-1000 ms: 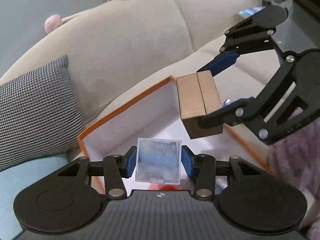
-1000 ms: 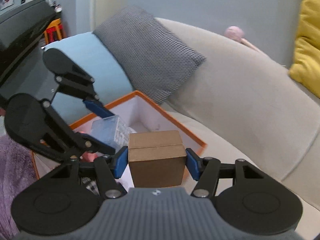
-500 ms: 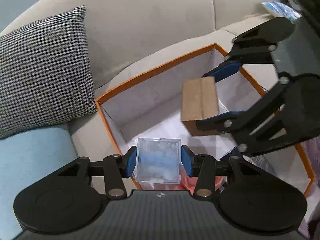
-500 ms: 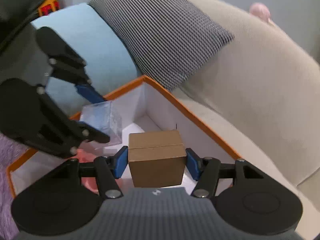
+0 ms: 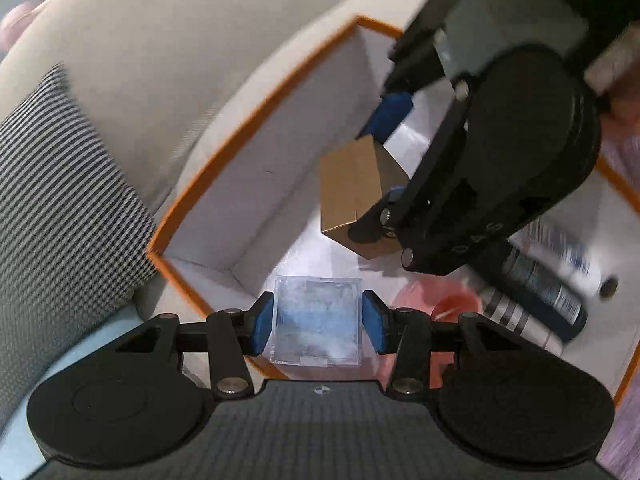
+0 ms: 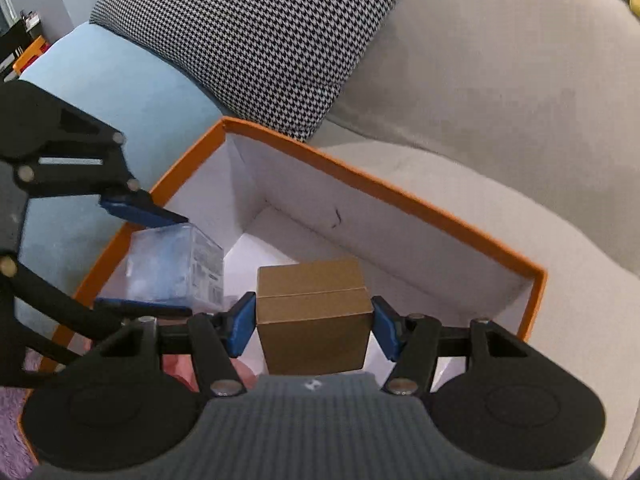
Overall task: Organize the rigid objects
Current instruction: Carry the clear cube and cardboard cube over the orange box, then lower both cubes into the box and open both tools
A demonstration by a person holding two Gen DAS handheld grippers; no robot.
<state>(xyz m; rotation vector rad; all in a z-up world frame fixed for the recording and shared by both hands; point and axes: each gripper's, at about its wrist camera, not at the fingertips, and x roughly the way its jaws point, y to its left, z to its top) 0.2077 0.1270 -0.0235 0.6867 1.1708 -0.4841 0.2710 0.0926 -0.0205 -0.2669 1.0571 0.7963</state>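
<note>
**Both cubes hanging over the orange box**

The left gripper (image 5: 318, 322) is clamped on a clear plastic cube with bluish stuff inside (image 5: 316, 320), right over the near corner of the orange-rimmed white cardboard box (image 6: 384, 188). The right gripper (image 6: 314, 322) is squeezing a small brown cardboard box (image 6: 314, 312) above the middle of that same box. Down inside it there's a dark can with silver bands (image 5: 536, 304) and something pink (image 5: 436, 300). The box sits on a beige sofa (image 6: 500, 80) next to a houndstooth cushion (image 6: 260, 32).
</note>
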